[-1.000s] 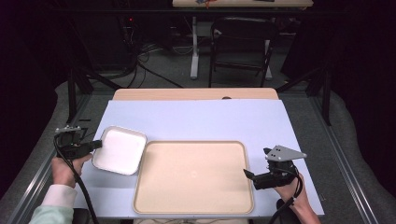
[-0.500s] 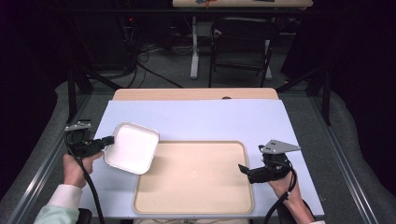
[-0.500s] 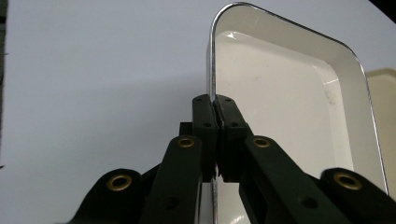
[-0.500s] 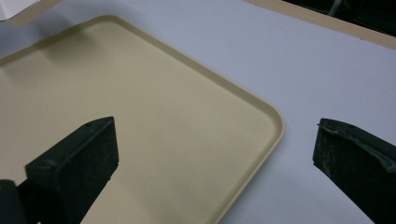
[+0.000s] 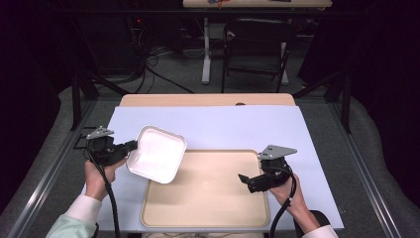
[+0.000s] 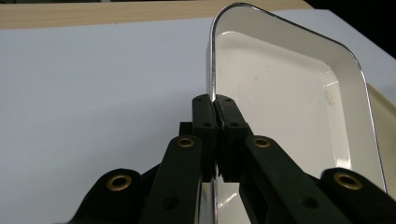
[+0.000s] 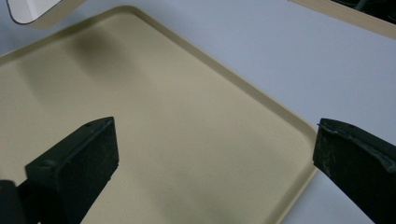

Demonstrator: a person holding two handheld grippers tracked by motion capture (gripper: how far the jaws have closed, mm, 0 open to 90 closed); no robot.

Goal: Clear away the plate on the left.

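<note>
Between my left gripper (image 6: 215,121) jaws sits the rim of the white dish (image 5: 157,153): jaws fully pinched on that thin edge, pads either side of it, so the dish hangs off the tips w/ its open face turned up and toward the middle of the table. Holding by the rim looks like the only purchase on a shallow dish, & the tilt follows from it. Outward from there: dish is off the surface, its far corner over the near-left corner of the beige tray (image 5: 208,218), rest over the pale blue mat (image 5: 237,126). My right gripper (image 5: 250,182) has jaws spread wide, nothing btwn them, hovering low over the tray's right side, the tray floor visible thru the gap; prob ready to steady the tray or take the dish
</note>
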